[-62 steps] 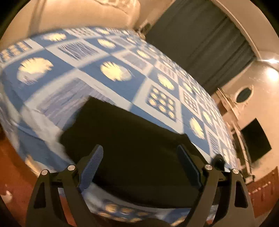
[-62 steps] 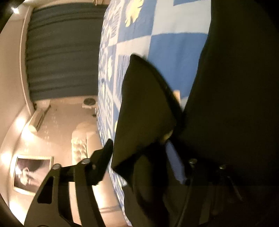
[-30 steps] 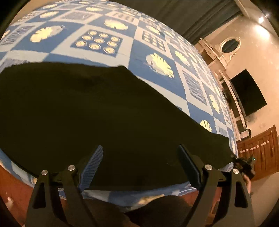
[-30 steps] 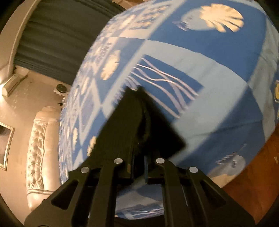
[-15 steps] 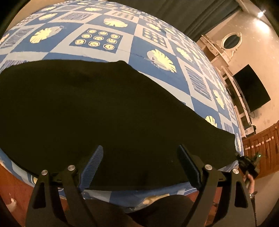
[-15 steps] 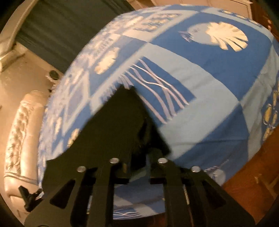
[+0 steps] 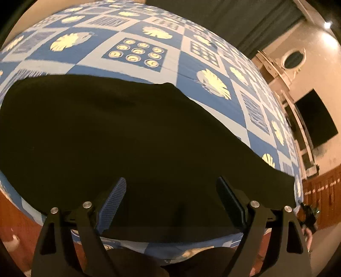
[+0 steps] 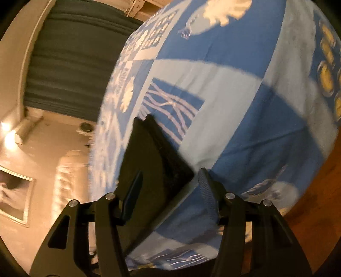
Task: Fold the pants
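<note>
Black pants (image 7: 119, 136) lie flat and long across the near side of a bed covered with a blue and white patterned sheet (image 7: 136, 38). My left gripper (image 7: 171, 192) is open and empty, just above the pants' near edge. In the right wrist view the end of the pants (image 8: 153, 162) lies on the sheet (image 8: 245, 106) near the bed's corner. My right gripper (image 8: 170, 182) is open around that end, the cloth lying loose between the jaws.
A dark curtain (image 7: 223, 19) hangs behind the bed. A black TV (image 7: 315, 119) is on the right wall above a wooden cabinet (image 7: 319, 200). A pale sofa (image 8: 68, 176) and a framed picture (image 8: 12, 191) stand beyond the bed. Wood floor (image 8: 315, 202) is below the bed's corner.
My right gripper was shut on the pants' end, laid it down at the bed's corner and has opened. The left gripper stayed open and shifted slightly over the spread pants.
</note>
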`<state>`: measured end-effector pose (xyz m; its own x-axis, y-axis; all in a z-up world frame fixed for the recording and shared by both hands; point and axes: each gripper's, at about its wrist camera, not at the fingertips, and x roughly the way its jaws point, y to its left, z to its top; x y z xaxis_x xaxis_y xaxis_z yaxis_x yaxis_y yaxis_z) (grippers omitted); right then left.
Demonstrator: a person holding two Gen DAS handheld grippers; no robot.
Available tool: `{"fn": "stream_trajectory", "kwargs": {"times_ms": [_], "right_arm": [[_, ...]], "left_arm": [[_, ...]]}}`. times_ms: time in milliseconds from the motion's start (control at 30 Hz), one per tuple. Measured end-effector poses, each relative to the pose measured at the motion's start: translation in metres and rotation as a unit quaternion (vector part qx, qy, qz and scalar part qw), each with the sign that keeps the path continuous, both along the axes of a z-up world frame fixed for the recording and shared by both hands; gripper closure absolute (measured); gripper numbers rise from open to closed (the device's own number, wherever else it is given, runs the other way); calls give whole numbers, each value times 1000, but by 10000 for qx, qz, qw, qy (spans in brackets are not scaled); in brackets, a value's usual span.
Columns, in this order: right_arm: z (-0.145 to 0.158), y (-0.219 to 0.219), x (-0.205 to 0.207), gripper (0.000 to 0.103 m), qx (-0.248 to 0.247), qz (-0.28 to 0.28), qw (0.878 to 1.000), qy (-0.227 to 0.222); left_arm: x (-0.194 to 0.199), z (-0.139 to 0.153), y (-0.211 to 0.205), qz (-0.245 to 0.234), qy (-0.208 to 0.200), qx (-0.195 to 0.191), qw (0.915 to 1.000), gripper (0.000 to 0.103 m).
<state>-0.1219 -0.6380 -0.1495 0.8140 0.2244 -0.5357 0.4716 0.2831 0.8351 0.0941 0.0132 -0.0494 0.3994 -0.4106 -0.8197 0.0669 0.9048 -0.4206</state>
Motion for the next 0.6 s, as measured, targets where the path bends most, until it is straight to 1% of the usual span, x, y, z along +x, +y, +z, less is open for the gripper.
{"fn": "stream_trajectory", "kwargs": {"times_ms": [33, 100, 133, 200, 267, 300, 367, 433, 500, 533, 600], "right_arm": [[-3, 2, 3, 44, 108, 23, 9999, -82], [-5, 5, 5, 43, 168, 48, 9998, -124], [-4, 6, 6, 44, 116, 38, 9999, -108], [0, 7, 9, 52, 1, 81, 9999, -86], [5, 9, 13, 89, -139, 187, 9997, -119], [8, 9, 14, 88, -226, 198, 9995, -126], [18, 10, 18, 89, -561, 281, 9980, -25], [21, 7, 17, 89, -738, 251, 9969, 118], [14, 4, 16, 89, -800, 256, 9960, 312], [6, 3, 14, 89, -756, 248, 9961, 377], [-6, -1, 11, 89, -464, 248, 9984, 225]], "left_arm": [[1, -1, 1, 33, 49, -37, 10000, 18], [2, -5, 4, 97, 143, -115, 9998, 18], [2, -5, 5, 119, 170, -134, 9997, 18], [2, -6, 7, 158, 182, -155, 9996, 18], [2, -4, 8, 192, 131, -149, 9996, 18], [1, -3, 9, 202, 100, -137, 9997, 18], [0, -1, 10, 226, 17, -96, 9997, 18], [0, 1, 11, 251, -35, -25, 9997, 18], [1, 2, 13, 273, -51, -1, 9996, 18], [2, 1, 14, 282, -41, -6, 9996, 18], [4, 1, 16, 296, -31, 25, 9996, 18]]}}
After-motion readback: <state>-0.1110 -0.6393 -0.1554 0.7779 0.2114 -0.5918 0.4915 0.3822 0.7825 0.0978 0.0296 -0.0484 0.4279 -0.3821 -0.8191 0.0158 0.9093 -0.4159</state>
